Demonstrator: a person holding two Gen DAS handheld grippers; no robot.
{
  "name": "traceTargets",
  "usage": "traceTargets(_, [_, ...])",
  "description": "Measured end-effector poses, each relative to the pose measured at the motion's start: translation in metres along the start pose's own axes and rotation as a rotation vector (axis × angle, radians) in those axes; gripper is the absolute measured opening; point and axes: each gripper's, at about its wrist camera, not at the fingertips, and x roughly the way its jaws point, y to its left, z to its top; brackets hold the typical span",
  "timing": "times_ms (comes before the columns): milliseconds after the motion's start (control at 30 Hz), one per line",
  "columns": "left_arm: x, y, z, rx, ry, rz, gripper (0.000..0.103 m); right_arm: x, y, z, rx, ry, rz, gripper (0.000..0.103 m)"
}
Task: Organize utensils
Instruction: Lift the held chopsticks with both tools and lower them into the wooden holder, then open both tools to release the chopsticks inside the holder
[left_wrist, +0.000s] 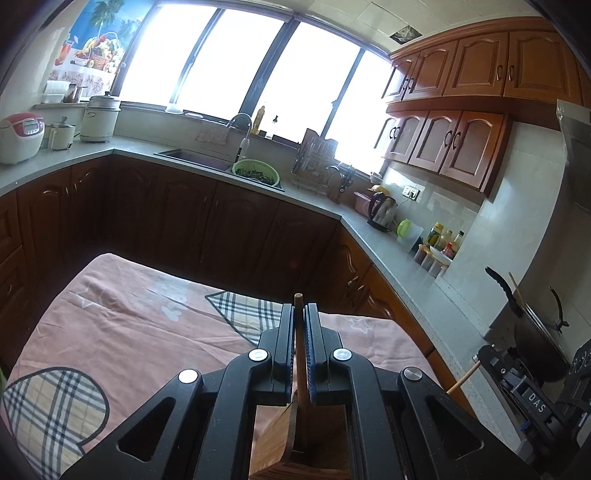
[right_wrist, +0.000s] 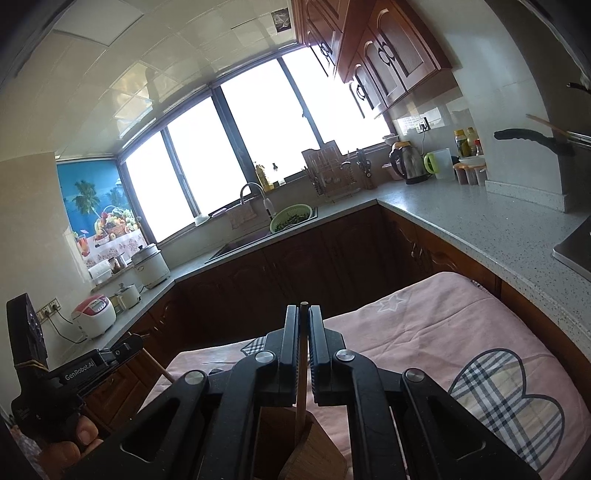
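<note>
We've got both chopsticks, left gripper (left_wrist: 300, 317) and right gripper (right_wrist: 303, 319) each clamped on one, poised over the wooden holder (left_wrist: 280, 439), neither dropped in yet.

Blown-out windows (left_wrist: 258, 74) backlight kitchen; lower cabinets (left_wrist: 184, 221) dim; fisheye edges curved, vignetted.

The left gripper (left_wrist: 300, 314) is matt black plastic with shiny metal rivets and ribbed blue pads; it clamps a smooth wooden chopstick (left_wrist: 298, 306). The right gripper (right_wrist: 303, 314) is the same matt black, pinching another wooden chopstick (right_wrist: 302, 384). Below each sits a grained wooden holder (left_wrist: 280, 435). The table's pink cloth (left_wrist: 129, 314) looks soft and creased, with plaid patches. The counter (right_wrist: 461, 221) is speckled grey stone, faintly glossy; the cabinets (left_wrist: 472, 66) are varnished wood.
</note>
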Motion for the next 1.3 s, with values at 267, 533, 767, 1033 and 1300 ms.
traceTargets(267, [0.0, 0.004, 0.005, 0.003, 0.031, 0.007, 0.024, 0.013, -0.011, -0.007, 0.051, 0.069, 0.003, 0.009])
traceTargets(533, [-0.01, 0.007, 0.005, -0.007, 0.029, 0.005, 0.051, 0.011, -0.01, -0.005, 0.064, 0.088, 0.016, 0.045])
traceTargets(767, [-0.041, 0.02, -0.004, -0.028, 0.042, 0.015, 0.069, -0.014, -0.011, -0.005, 0.09, 0.057, 0.03, 0.074])
traceTargets(1033, [-0.103, 0.033, -0.029, -0.049, 0.075, 0.032, 0.071, -0.057, -0.009, -0.016, 0.086, 0.059, 0.035, 0.083])
traceTargets(1300, [-0.16, 0.037, -0.056, -0.039, 0.14, 0.054, 0.071, -0.095, 0.005, -0.041, 0.028, 0.118, 0.046, 0.083])
